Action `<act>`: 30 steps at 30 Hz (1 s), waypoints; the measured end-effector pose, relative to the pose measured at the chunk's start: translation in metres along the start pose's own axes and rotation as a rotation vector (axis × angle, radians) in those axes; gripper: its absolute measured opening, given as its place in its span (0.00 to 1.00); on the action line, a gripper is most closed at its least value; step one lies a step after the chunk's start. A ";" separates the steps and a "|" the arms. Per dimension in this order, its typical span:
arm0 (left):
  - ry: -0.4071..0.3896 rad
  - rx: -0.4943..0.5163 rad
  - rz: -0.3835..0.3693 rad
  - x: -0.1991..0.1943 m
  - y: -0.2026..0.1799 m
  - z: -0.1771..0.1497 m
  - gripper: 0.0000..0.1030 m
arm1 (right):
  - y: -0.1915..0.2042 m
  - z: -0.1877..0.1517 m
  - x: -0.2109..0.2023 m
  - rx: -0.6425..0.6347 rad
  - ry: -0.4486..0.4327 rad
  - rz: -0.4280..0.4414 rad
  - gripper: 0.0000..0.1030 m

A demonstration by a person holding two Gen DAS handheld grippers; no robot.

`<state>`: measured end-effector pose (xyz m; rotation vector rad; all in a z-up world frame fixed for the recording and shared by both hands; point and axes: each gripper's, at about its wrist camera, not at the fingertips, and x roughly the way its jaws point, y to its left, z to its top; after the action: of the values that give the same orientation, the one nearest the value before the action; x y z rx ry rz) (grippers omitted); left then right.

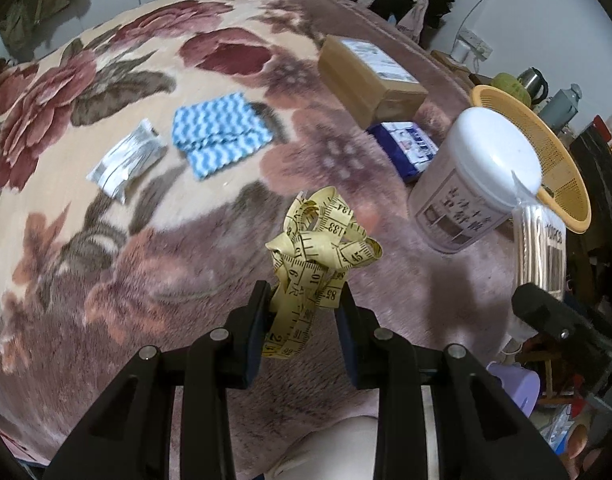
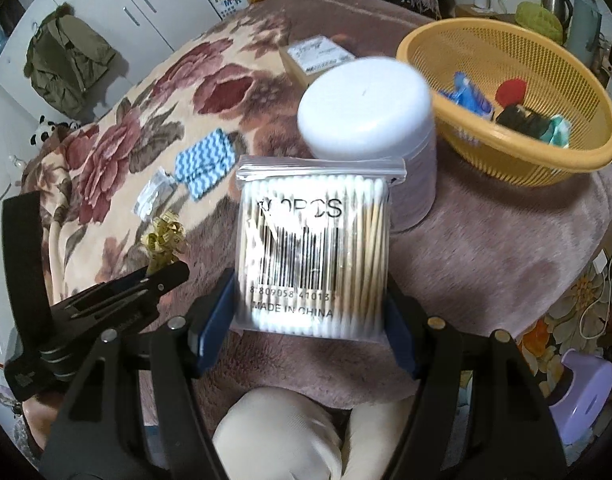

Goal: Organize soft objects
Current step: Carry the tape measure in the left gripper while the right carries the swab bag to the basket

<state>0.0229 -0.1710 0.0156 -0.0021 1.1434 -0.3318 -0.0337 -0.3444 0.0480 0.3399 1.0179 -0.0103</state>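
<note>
Nearest, the left tool (image 1: 304, 304) is closed on a tangled yellow tape (image 1: 320, 248), which hangs between its fingers above the blanket (image 1: 106, 280); the right tool (image 2: 308, 312) grips a clear bag of swabs (image 2: 312, 252) by its two sides, lifted off the blanket. Just beyond the swabs stands a white-lidded jar (image 2: 366, 108), upright on the pink part of the blanket; to its right sits an orange basket (image 2: 546, 160) with a few small items inside, too blurred to name. Farther left on the floral area lie a silver packet (image 1: 126, 160) and a blue wavy cloth (image 1: 220, 132), just beside each other but apart. A blue pack (image 1: 406, 148) lies near the jar's far left; past it, a cardboard box (image 1: 370, 76) rests on the blanket.
</note>
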 end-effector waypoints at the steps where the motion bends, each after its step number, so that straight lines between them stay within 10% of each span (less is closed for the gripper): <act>1: -0.004 0.008 -0.001 -0.001 -0.004 0.002 0.31 | -0.002 0.002 -0.002 0.002 -0.006 0.000 0.67; 30: -0.100 0.203 -0.112 -0.015 -0.148 0.097 0.31 | -0.084 0.067 -0.059 0.120 -0.173 -0.045 0.67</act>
<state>0.0654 -0.3244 0.0947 0.0946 1.0090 -0.5409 -0.0232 -0.4514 0.1061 0.4181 0.8549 -0.1394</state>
